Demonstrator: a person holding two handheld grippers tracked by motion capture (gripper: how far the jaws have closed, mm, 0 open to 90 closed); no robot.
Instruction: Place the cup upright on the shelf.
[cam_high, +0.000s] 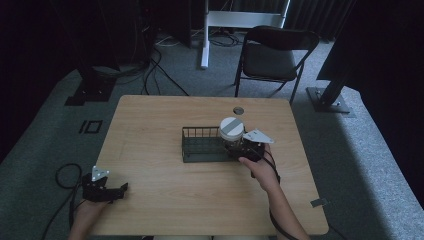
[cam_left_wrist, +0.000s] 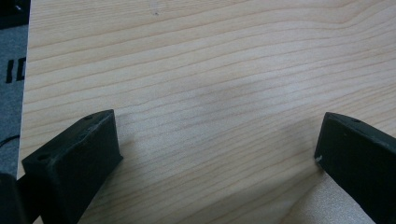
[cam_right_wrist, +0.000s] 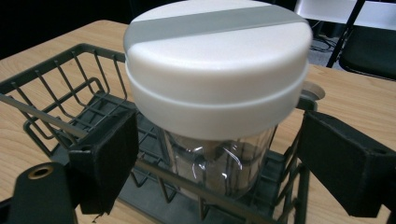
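Note:
A clear jar (cam_high: 231, 129) with a white lid crossed by a grey stripe stands upright in the right end of a dark wire basket (cam_high: 197, 136) at the table's middle. My right gripper (cam_high: 240, 150) is just in front of it, open. In the right gripper view its jaws flank the jar (cam_right_wrist: 217, 70) over the basket's near rim (cam_right_wrist: 56, 70), with gaps on both sides of the clear body. Near the front left corner of the table, my left gripper (cam_high: 119, 191) is open, and in the left gripper view (cam_left_wrist: 217, 140) there is bare wood between its jaws.
The wooden table (cam_high: 150, 120) has a round cable hole (cam_high: 238, 110) just behind the basket. A black folding chair (cam_high: 272, 55) stands beyond the far edge. Cables and stand bases lie on the grey floor around the table.

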